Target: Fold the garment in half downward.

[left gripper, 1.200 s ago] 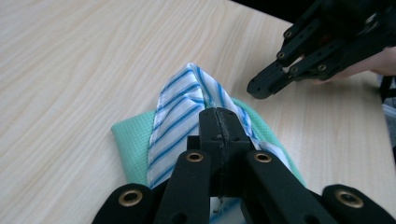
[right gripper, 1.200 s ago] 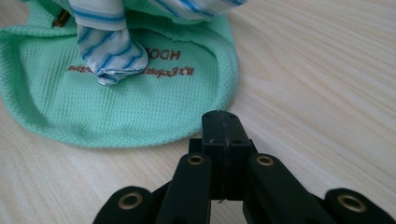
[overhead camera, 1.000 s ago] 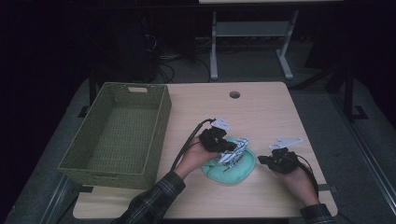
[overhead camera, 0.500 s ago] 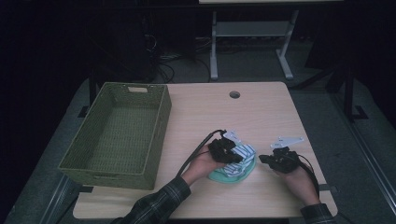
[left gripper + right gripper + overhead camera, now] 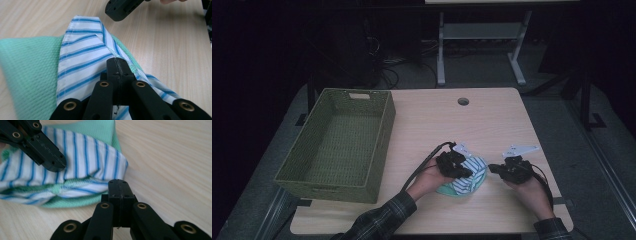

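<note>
A folded garment [image 5: 474,176], mint green with a white and blue striped part [image 5: 82,50], lies near the table's front edge. My left gripper [image 5: 466,171] rests on top of the striped cloth with its jaws shut [image 5: 117,66]; I see no cloth pinched between them. Its tip also shows pressing on the stripes [image 5: 56,163] in the right gripper view. My right gripper [image 5: 493,168] is just right of the garment, jaws shut [image 5: 118,185], tip at the cloth's edge [image 5: 100,182]. The right gripper's tip [image 5: 120,10] appears beyond the collar in the left gripper view.
A green woven basket [image 5: 382,130] stands empty on the left half of the wooden table [image 5: 492,120]. A round cable hole [image 5: 463,101] is near the far edge. Beyond the table are a metal stand [image 5: 482,35] and cables on the floor.
My left gripper has moved to the right and down onto the striped part of the garment. The right gripper has stayed where it was.
</note>
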A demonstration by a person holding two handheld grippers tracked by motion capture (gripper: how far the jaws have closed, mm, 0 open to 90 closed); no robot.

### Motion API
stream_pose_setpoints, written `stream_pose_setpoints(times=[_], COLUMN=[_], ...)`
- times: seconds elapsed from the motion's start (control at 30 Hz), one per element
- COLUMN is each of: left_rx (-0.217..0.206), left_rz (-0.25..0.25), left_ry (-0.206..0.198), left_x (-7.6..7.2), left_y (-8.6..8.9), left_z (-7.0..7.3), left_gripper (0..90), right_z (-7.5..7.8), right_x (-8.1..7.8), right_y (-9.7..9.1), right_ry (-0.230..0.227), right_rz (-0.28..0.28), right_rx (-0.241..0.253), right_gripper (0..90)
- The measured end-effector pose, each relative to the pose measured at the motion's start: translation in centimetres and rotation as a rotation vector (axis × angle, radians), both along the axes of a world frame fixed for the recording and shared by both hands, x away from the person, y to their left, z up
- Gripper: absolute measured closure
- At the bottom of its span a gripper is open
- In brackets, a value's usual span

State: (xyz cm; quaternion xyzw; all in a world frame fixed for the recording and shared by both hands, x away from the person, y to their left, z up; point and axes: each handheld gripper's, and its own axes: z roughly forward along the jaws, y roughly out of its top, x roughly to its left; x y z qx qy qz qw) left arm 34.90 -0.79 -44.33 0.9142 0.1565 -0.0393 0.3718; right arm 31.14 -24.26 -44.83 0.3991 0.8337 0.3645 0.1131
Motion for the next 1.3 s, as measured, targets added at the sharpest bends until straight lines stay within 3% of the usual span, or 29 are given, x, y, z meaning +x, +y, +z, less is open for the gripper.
stream_pose_setpoints(times=[0.17,0.63,1.1,1.3], left_rx=[-0.022,-0.035,-0.018,0.033], left_rz=[0.028,0.100,0.122,0.119], left_ry=[-0.002,-0.020,-0.031,-0.030], left_x=[0.0,0.2,-0.7,-0.7], left_y=[1.3,5.6,7.8,7.4], left_z=[0.8,2.1,2.0,0.9], left_gripper=[89.6,89.5,89.5,89.6], right_z=[0.6,1.6,1.1,0.1], right_x=[0.6,2.5,4.6,5.3], right_y=[0.9,3.7,7.5,8.5], right_ry=[-0.011,-0.045,-0.067,-0.049], right_rz=[0.012,0.081,0.142,0.145], right_rx=[0.017,0.054,0.074,0.070], right_gripper=[90.0,90.0,90.0,90.0])
